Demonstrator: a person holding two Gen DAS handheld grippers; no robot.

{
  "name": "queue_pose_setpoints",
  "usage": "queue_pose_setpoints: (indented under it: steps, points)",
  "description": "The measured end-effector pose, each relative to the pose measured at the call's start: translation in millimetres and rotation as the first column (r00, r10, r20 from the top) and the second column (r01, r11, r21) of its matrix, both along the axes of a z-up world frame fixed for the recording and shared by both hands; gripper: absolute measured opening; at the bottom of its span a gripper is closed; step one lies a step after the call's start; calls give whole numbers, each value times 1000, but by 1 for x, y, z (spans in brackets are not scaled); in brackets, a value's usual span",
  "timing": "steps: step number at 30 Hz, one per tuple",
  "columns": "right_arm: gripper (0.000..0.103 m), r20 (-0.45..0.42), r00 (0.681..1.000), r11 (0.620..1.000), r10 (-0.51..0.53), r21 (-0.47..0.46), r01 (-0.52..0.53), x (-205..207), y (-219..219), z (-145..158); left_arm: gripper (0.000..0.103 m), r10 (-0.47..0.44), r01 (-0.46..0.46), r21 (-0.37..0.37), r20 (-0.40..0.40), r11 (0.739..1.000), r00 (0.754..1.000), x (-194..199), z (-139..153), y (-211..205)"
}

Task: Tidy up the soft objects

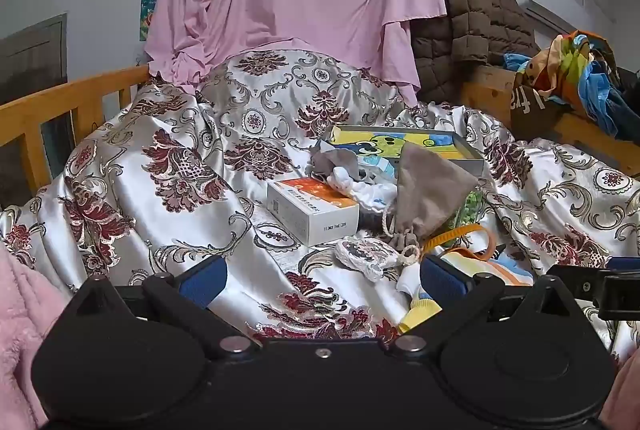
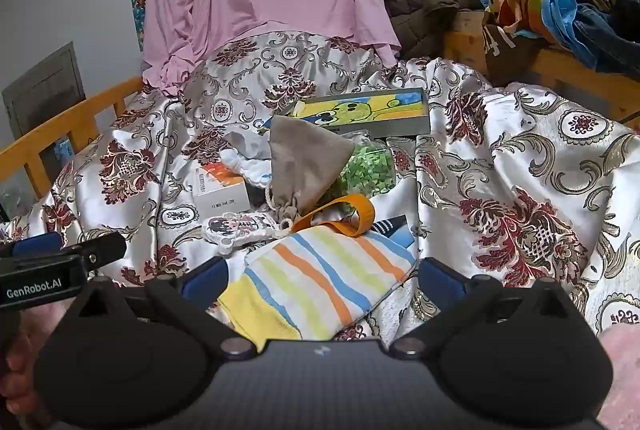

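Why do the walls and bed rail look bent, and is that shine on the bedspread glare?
Left wrist view: the fisheye lens bows the wooden rail and darkens the corners; soft indoor light, sheen on the satin bedspread. Right wrist view: the same curving; the striped cloth is sharp, with no hard shadows.

"GenRobot.AI" stands in white on the black body of the left tongs (image 2: 38, 250); other print is illegible.
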State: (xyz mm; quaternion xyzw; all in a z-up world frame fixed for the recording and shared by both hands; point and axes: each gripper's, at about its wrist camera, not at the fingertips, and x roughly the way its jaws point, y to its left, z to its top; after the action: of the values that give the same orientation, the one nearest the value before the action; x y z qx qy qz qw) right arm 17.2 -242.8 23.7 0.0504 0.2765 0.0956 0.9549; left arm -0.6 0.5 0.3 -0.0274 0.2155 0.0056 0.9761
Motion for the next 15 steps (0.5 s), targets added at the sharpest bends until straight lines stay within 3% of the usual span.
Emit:
queue_pose_setpoints:
  steps: [15]
  points:
    - [103, 0, 1000, 1000, 0, 1, 0, 0, 0, -1, 102, 0, 0, 4, -3, 1000, 1000, 1, 0, -1]
